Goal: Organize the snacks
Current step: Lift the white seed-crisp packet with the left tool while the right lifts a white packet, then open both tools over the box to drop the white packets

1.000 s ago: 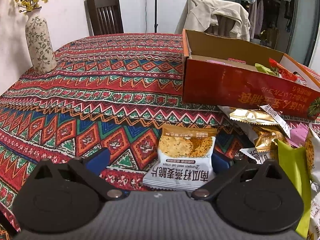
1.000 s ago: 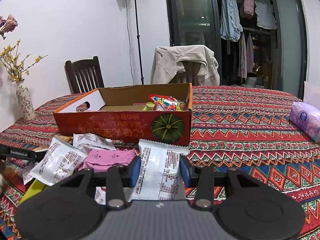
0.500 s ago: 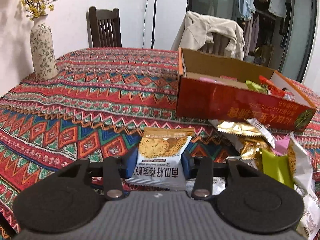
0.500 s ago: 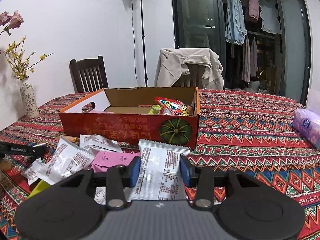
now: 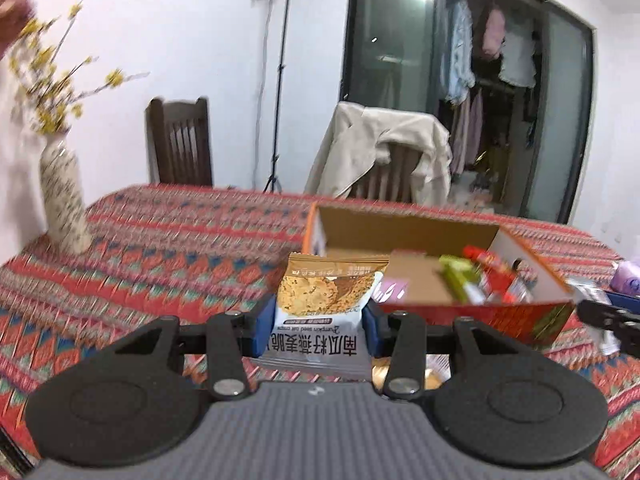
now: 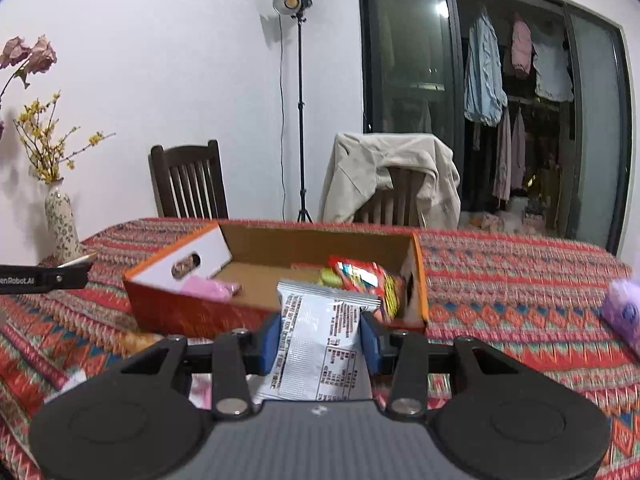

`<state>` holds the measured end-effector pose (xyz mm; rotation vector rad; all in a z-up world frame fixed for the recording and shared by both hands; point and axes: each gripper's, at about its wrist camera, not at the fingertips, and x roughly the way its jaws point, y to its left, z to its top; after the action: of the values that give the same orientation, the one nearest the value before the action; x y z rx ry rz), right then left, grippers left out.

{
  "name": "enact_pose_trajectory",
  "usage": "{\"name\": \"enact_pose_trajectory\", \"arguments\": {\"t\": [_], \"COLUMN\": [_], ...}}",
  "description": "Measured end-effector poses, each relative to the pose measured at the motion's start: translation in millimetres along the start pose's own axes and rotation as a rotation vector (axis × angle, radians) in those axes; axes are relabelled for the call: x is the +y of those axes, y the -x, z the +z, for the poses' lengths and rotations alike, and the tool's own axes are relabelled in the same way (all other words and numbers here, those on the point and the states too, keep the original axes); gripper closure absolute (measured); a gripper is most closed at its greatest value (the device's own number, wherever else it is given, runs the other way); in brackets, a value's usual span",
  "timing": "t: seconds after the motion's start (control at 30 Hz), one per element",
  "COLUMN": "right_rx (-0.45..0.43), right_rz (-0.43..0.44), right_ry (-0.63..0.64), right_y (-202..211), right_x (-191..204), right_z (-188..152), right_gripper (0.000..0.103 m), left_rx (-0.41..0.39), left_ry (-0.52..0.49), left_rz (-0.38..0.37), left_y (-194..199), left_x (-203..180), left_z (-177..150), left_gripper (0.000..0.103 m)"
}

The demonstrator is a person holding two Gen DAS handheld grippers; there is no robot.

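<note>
My left gripper [image 5: 318, 326] is shut on a white and gold oat crisp packet [image 5: 326, 304], held up off the table in front of the open orange cardboard box [image 5: 472, 316]. My right gripper [image 6: 320, 340] is shut on a silver-white snack packet [image 6: 320, 344] with its printed back facing me, also lifted, just before the same box [image 6: 188, 312]. Inside the box lie a pink packet [image 6: 208, 288], a green one [image 5: 456, 276] and red ones [image 6: 368, 280]. The right gripper's tip [image 5: 608, 316] shows at the left view's right edge.
A patterned tablecloth [image 6: 520, 300] covers the table. A flowered vase [image 5: 64, 204] stands at the far left corner. Two chairs, one draped with a beige jacket [image 6: 392, 176], stand behind the table, beside a light stand. A purple tissue pack [image 6: 624, 312] lies at right. Loose packets lie under the grippers.
My left gripper closed on the oat crisp packet and lifted it off the cloth, tilting up toward the box. My right gripper rose with its silver packet, closer to the box.
</note>
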<state>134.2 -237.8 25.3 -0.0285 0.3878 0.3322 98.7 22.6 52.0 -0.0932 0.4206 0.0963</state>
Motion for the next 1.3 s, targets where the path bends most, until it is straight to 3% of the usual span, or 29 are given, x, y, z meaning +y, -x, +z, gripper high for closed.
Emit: {"name": "enact_pose_trajectory", "arguments": {"t": [0.43, 0.67, 0.97, 1.0, 1.03, 1.1, 1.13, 1.2, 1.3], "right_rx": [-0.059, -0.064, -0.035, -0.032, -0.026, -0.020, -0.020, -0.022, -0.014], "right_rz": [-0.006, -0.011, 0.000, -0.009, -0.014, -0.023, -0.026, -0.023, -0.014], "right_ry": [-0.008, -0.020, -0.032, -0.032, -0.035, -0.053, -0.062, -0.081, -0.098], "right_y": [-57, -88, -105, -105, -106, -106, -105, -105, -105], "right_x": [10, -4, -11, -11, -12, -14, -16, -19, -20], "right_z": [53, 42, 27, 25, 25, 23, 23, 21, 19], "right_gripper": [0.062, 0.062, 0.060, 0.056, 0.051, 0.024, 0.017, 0.001, 0.000], "left_rx": [-0.063, -0.062, -0.015, -0.021, -0.030, -0.059, -0.077, -0.104, -0.094], "left_ry": [-0.007, -0.019, -0.011, 0.000, 0.012, 0.037, 0.045, 0.054, 0.055], "left_rz": [-0.065, -0.029, -0.059, -0.066, -0.074, -0.068, -0.061, -0.063, -0.056], "left_y": [-51, -93, -120, -118, -116, -109, -106, -101, -102], "left_x": [-57, -60, -46, -45, -42, -38, -37, -36, -36], "left_z": [41, 37, 16, 14, 14, 13, 13, 13, 12], "left_gripper": [0.058, 0.058, 0.056, 0.047, 0.029, 0.005, 0.000, 0.000, 0.000]}}
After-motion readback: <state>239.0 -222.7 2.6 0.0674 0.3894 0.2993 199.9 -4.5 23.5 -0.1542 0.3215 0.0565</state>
